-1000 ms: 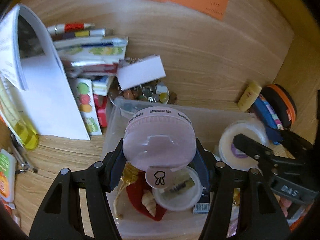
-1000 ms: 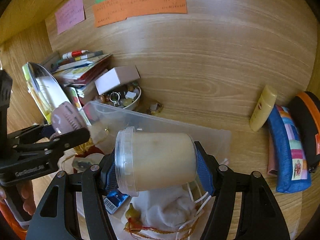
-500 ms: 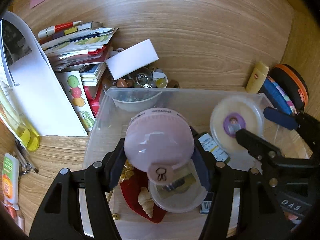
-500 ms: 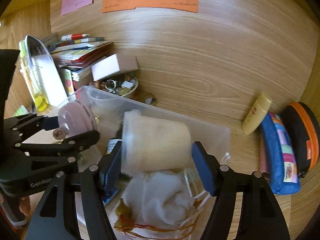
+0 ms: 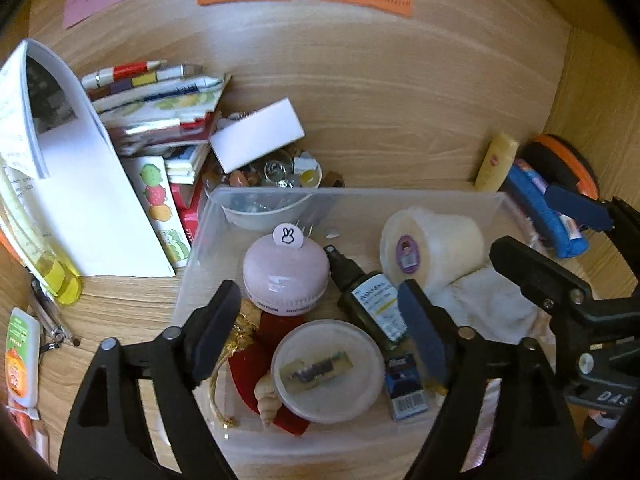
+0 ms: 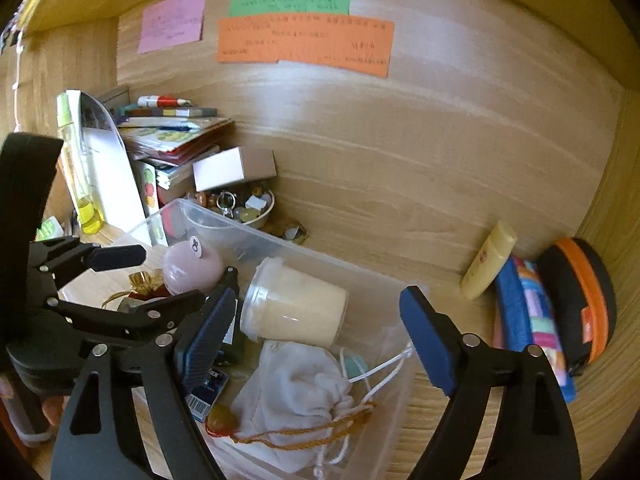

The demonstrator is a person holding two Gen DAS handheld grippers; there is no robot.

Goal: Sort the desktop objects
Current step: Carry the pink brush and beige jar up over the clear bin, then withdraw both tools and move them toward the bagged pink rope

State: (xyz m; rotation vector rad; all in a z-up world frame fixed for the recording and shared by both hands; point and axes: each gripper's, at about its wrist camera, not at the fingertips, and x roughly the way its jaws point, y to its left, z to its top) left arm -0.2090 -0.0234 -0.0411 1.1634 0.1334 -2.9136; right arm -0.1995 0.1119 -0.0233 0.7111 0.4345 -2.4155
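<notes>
A clear plastic bin (image 5: 360, 194) (image 6: 320, 256) sits on the wooden desk below both grippers. My left gripper (image 5: 318, 332) (image 6: 148, 280) is opening, with nothing pressed between its pads. The pink round case (image 5: 282, 280) (image 6: 192, 266) rests in the bin just beyond its fingertips. My right gripper (image 6: 318, 334) (image 5: 560, 236) is opening too. The cream jar (image 6: 296, 312) (image 5: 432, 248) lies on its side in the bin between the pads, free of both. A dark spray bottle (image 5: 372, 304), a round white tub (image 5: 328, 368) and a white drawstring pouch (image 6: 296, 396) also lie in the bin.
Behind the bin stand a bowl of trinkets (image 5: 272, 176), a small white box (image 5: 256, 140) and a stack of books (image 5: 152, 100). A yellow tube (image 5: 496, 160), a blue pencil case (image 6: 524, 320) and a black and orange case (image 6: 580, 296) lie at the right.
Both grippers have opened and let go. The pink case dropped from the left gripper into the bin. The cream jar left the right gripper and now lies in the bin.
</notes>
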